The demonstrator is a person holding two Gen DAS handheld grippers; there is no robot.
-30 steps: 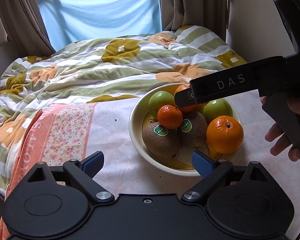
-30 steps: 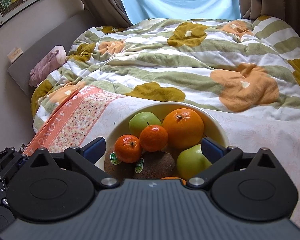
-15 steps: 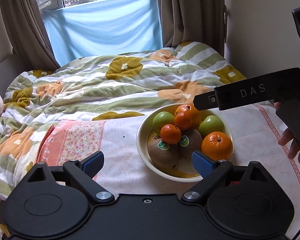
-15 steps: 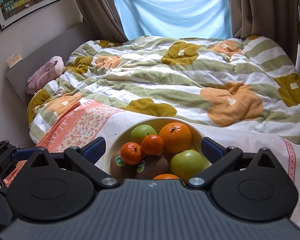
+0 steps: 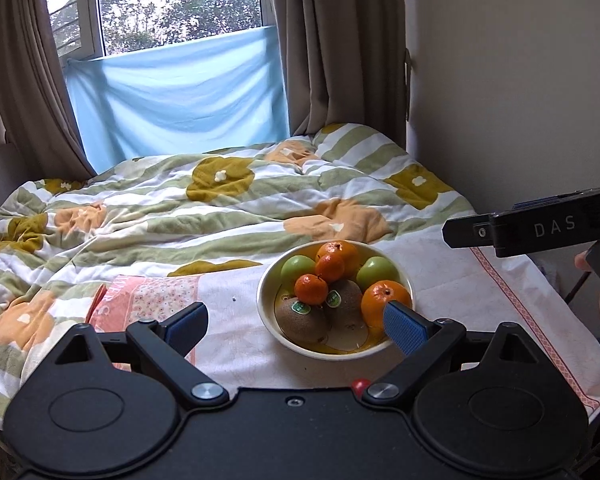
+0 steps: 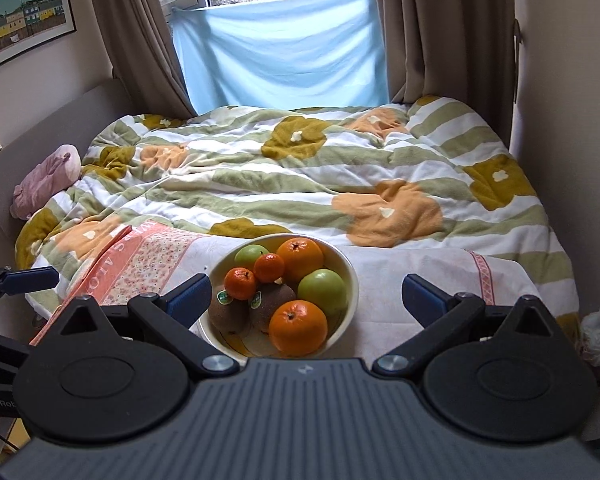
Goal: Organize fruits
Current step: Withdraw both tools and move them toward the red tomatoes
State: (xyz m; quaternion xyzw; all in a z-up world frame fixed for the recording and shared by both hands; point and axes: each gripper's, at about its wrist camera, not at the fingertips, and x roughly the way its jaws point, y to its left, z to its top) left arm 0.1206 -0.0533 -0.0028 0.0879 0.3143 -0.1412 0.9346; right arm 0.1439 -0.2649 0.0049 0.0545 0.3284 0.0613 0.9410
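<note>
A cream bowl (image 5: 267, 322) (image 6: 350, 276) sits on a white cloth on the bed. It holds two kiwis (image 5: 300, 316), two green apples (image 6: 323, 287), two large oranges (image 6: 298, 326) and two small mandarins (image 5: 310, 289). My left gripper (image 5: 296, 326) is open and empty, well back from the bowl and above it. My right gripper (image 6: 306, 296) is open and empty, also back from the bowl. The right gripper's finger shows in the left wrist view (image 5: 532, 228), to the right of the bowl.
The white cloth (image 6: 400, 276) has a pink floral border (image 5: 148, 300). A striped flowered quilt (image 6: 300, 168) covers the bed behind. A pink soft toy (image 6: 46, 180) lies at the far left. Walls stand close on the right; curtains and a window are behind.
Both grippers have drawn back and up from the bowl, which now looks smaller. The right gripper's finger has moved off the fruit to the right.
</note>
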